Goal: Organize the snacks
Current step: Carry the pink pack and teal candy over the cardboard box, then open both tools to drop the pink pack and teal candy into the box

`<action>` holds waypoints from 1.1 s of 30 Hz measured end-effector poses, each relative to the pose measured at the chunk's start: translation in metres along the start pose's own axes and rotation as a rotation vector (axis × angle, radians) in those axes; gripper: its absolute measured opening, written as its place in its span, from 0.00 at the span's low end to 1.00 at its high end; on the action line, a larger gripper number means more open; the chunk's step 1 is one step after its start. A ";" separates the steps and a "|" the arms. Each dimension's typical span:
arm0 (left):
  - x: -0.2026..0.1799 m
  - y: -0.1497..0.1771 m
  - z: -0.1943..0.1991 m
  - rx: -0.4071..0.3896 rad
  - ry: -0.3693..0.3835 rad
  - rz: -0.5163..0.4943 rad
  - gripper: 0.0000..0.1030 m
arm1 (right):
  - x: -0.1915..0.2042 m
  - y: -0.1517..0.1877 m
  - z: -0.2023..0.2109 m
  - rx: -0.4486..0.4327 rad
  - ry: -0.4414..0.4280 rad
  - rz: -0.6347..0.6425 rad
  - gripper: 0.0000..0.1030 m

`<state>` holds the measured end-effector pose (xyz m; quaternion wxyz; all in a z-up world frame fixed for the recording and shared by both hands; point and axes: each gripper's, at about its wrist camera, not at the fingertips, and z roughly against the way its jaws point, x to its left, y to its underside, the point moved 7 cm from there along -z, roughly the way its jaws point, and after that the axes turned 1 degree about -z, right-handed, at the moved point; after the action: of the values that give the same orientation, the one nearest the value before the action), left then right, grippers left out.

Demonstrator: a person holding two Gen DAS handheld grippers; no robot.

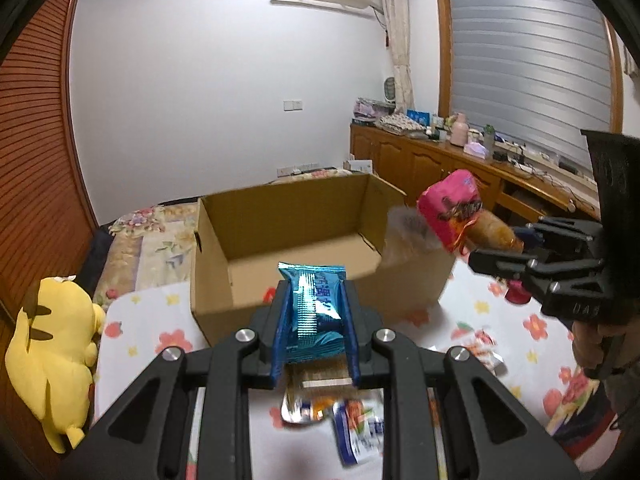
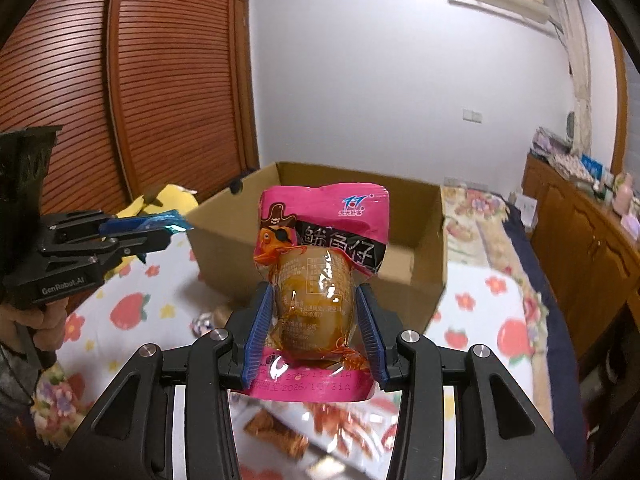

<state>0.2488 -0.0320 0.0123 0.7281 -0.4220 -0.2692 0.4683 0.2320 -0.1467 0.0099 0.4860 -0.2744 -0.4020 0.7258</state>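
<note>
My left gripper [image 1: 316, 292] is shut on a shiny blue snack packet [image 1: 314, 312] and holds it above the bed, just short of the open cardboard box [image 1: 240, 216]. My right gripper [image 2: 314, 292] is shut on a pink snack pouch [image 2: 320, 256] with a brown lump inside, also held up in front of the box [image 2: 416, 216]. In the left wrist view the right gripper [image 1: 484, 258] with the pink pouch [image 1: 452, 208] is at the box's right corner. In the right wrist view the left gripper [image 2: 168, 232] with the blue packet [image 2: 168, 220] is at the box's left side.
Loose snack packets [image 1: 352, 424] lie on the flowered bedspread [image 1: 160, 320] below my grippers; more orange ones [image 2: 320, 428] show in the right wrist view. A yellow plush toy [image 1: 52, 344] lies at the bed's left edge. A wooden cabinet [image 1: 440, 160] with clutter runs along the right wall.
</note>
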 end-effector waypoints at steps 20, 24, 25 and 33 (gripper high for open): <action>0.035 -0.029 -0.075 0.047 -0.076 0.044 0.20 | -0.033 -0.036 -0.071 0.074 0.049 0.000 0.41; 0.036 -0.031 -0.085 0.053 -0.082 0.051 0.21 | -0.043 -0.038 -0.089 0.096 0.057 -0.021 0.41; 0.036 -0.031 -0.088 0.055 -0.087 0.051 0.21 | -0.046 -0.038 -0.092 0.099 0.059 -0.027 0.42; 0.038 -0.026 -0.102 0.078 -0.103 0.056 0.41 | -0.049 -0.037 -0.109 0.109 0.076 -0.030 0.45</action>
<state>0.3568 -0.0397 -0.0168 0.7159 -0.3760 -0.2759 0.5196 0.3549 -0.1498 -0.0154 0.5260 -0.2690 -0.3470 0.7284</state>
